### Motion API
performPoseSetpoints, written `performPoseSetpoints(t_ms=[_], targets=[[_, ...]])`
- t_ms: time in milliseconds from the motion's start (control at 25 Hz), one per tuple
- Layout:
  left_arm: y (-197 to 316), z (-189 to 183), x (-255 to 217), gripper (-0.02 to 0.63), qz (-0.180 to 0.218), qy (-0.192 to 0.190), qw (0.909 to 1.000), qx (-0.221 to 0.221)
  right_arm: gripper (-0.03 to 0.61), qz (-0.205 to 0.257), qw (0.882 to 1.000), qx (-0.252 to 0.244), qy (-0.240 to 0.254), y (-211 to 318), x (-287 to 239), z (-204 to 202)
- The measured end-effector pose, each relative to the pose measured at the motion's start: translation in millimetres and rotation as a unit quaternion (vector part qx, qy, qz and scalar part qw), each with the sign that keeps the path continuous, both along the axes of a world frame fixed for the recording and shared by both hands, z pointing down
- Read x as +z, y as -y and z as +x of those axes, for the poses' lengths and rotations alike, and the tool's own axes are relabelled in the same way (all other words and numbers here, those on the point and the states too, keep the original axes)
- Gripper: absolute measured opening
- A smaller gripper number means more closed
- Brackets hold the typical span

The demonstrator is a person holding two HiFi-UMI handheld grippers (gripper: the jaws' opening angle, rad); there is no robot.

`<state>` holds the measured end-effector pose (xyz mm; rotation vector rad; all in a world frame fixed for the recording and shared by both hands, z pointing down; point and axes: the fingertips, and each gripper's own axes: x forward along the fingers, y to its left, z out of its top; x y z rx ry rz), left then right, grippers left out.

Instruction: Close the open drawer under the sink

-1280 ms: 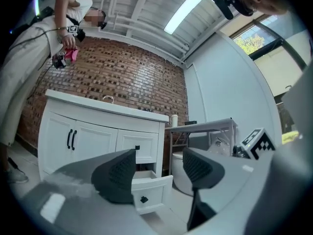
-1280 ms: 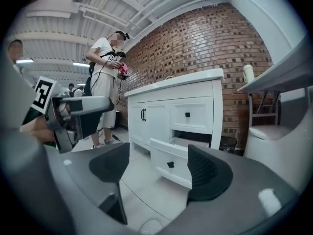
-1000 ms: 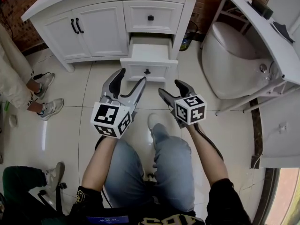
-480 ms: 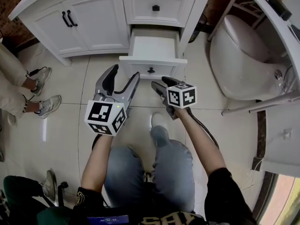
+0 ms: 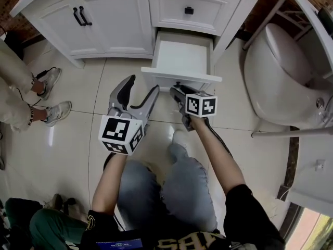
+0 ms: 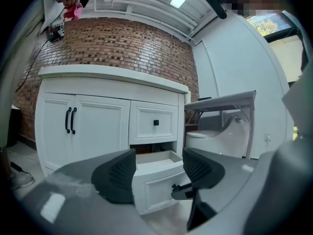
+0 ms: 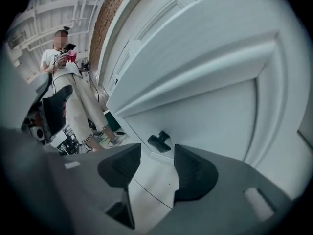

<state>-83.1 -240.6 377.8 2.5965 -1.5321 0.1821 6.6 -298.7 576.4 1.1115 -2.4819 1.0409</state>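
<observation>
Since a second ago, my right gripper point(image 5: 177, 90) has gone forward and down. It is now right up by the front of the open drawer point(image 5: 183, 56). Before, it hung back over the floor. My left gripper point(image 5: 143, 87) came forward a bit too, but it is not as close.

The drawer sticks out of the white cabinet point(image 5: 119, 20). It sits under the shut top drawer point(image 5: 192, 7) and next to the toilet point(image 5: 281, 72). It looks empty inside.

The right gripper's jaws are closing. There is only a small gap between them and nothing is in that gap. In the right gripper view, the little black knob point(image 7: 160, 141) is just past the tips. I cannot tell if the tips touch the drawer front yet. The left gripper's jaws are spread wide and hold nothing.

I think the job now is to push the drawer in. To do it well, I would put the tips flat on the front, close to the knob, since that is about the middle. Then I would push straight back toward the cabinet. A push on one corner could make the drawer go crooked and stick. I would go slow near the end so it does not bang. I would keep the left gripper out of the gap so it does not get pinched.
</observation>
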Motion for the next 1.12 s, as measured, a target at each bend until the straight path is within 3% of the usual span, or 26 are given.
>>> performPoseSetpoints(t_ms=[200,680,1120], targets=[[8.0,-7.8,-2.3,0.301,-0.004,-0.014,0.9999,-0.005,0.146,-0.016,1.0,0.016,0.019,6.8,2.5,-6.0],[27.4,4.7,14.9,0.301,-0.021,-0.018,0.9996,0.001,0.135,-0.019,0.999,-0.002,0.034,20.5,1.9,-6.7],[59.4,6.2,34.7,0.301,-0.036,-0.016,0.9992,0.002,0.135,-0.009,0.999,0.009,0.041,91.8,-2.0,-2.3]])
